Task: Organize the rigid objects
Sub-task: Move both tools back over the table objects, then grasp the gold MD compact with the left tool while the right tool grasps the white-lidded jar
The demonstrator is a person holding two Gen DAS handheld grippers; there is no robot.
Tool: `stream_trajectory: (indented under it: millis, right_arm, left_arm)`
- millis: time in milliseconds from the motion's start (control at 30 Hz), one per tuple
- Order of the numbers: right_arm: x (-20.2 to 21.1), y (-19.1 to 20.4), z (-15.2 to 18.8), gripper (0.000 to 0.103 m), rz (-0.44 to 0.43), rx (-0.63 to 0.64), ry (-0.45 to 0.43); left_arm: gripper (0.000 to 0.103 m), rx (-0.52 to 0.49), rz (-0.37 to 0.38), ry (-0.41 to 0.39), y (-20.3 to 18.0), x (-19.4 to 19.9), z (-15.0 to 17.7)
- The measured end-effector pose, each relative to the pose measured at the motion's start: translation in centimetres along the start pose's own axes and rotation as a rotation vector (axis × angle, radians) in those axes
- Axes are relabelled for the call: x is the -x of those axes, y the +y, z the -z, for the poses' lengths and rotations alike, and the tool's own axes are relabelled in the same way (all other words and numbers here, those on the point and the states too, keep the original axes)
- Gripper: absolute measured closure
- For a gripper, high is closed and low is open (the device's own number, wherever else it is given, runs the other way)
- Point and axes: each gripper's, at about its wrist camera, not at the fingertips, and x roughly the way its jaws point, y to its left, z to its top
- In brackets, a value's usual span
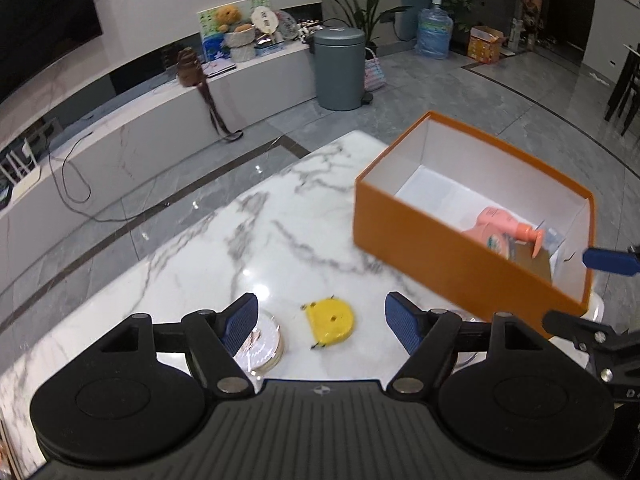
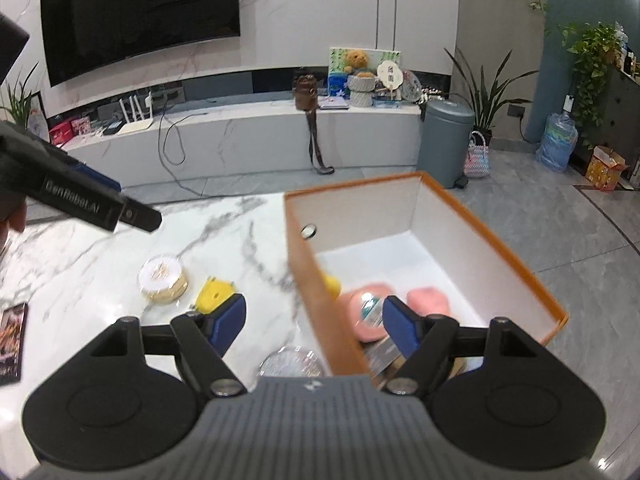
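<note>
Marble-topped white table (image 1: 240, 240) carries an open orange cardboard box (image 1: 448, 256) holding a pink plastic bottle (image 1: 506, 226). Beside the box lie a round cream tin (image 2: 163, 279) and a yellow D-shaped plastic piece (image 1: 331, 320). Left gripper (image 1: 321, 322) and right gripper (image 2: 313, 322) both gape wide, holding nothing.

From the left wrist view I see the round tin (image 1: 262, 344) partly covered by my left gripper's finger (image 1: 240, 322); the pink bottle (image 1: 506, 230) is blurred and its label unreadable; the orange box (image 1: 440, 236) wall hides its lower part. From the right wrist view, a clear round item (image 2: 290, 362) is blurred; a dark packet (image 2: 12, 340) is cut by the left edge; the yellow piece (image 2: 212, 294) sits partly behind a finger.
</note>
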Motion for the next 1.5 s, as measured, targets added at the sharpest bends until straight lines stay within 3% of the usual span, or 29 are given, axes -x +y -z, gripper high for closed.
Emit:
stream_trajectory:
  millis: [367,533,800,1167,1500]
  right_arm:
    - [-1.0,1.8,6.0,0.022,0.012,-0.012,0.080]
    - [-1.5,2.7,8.5,0.022,0.022,0.000,0.112]
    - [-1.5,5.0,12.2,0.021,0.043,-0.010,0.072]
    - [-4.4,6.7,14.7,0.021,0.028,0.019,0.094]
    - [-7.3,7.5,15.0,0.021,0.016,-0.004,0.101]
  left_arm:
    - [0.018,0.084,0.030,0.009,2.9,-1.5,7.3]
    - [0.018,0.076,0.028,0.018,2.8,-2.8,10.7]
    - [0.017,0.106,0.041,-0.036,2.7,-4.0,14.6]
    - [0.015,0.199,0.059,-0.071,5.3,-8.0,14.1]
    - [0.015,0.203,-0.004,-0.124,7.1,-10.7,12.0]
